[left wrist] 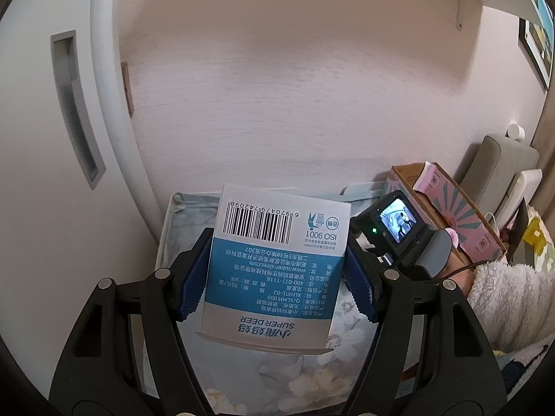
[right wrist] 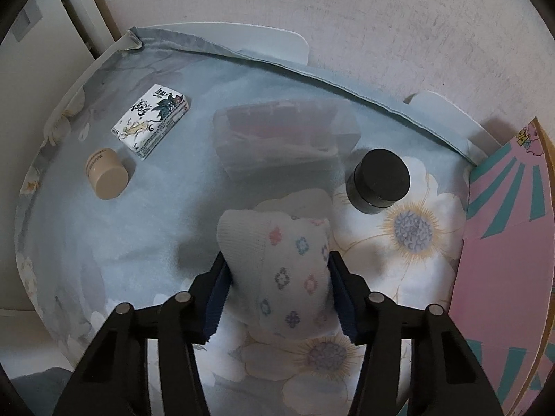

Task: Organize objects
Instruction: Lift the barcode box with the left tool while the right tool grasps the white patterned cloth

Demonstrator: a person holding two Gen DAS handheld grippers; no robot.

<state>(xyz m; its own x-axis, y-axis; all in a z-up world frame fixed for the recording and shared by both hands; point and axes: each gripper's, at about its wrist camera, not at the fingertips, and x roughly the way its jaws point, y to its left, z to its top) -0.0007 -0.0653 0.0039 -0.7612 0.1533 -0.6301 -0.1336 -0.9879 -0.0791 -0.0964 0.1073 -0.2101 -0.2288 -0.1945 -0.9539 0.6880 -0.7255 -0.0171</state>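
Note:
My left gripper (left wrist: pixel 274 274) is shut on a blue and white carton (left wrist: pixel 277 260) with a barcode, held up above the flowered cloth (left wrist: pixel 277 378). My right gripper (right wrist: pixel 277 284) is shut on a rolled white sock (right wrist: pixel 281 270) with small flower marks, low over the flowered cloth (right wrist: pixel 145 235). On the cloth lie a printed white box (right wrist: pixel 151 124), a beige jar (right wrist: pixel 105 173), a black-lidded jar (right wrist: pixel 380 180) and a translucent case (right wrist: pixel 281 135) with red contents. The right gripper's body (left wrist: pixel 399 225) shows in the left wrist view.
A pink and teal cardboard box (right wrist: pixel 513 242) stands open at the right edge of the cloth; it also shows in the left wrist view (left wrist: pixel 451 204). A wall (left wrist: pixel 295 86) rises behind, a white cabinet door (left wrist: pixel 52 138) at the left.

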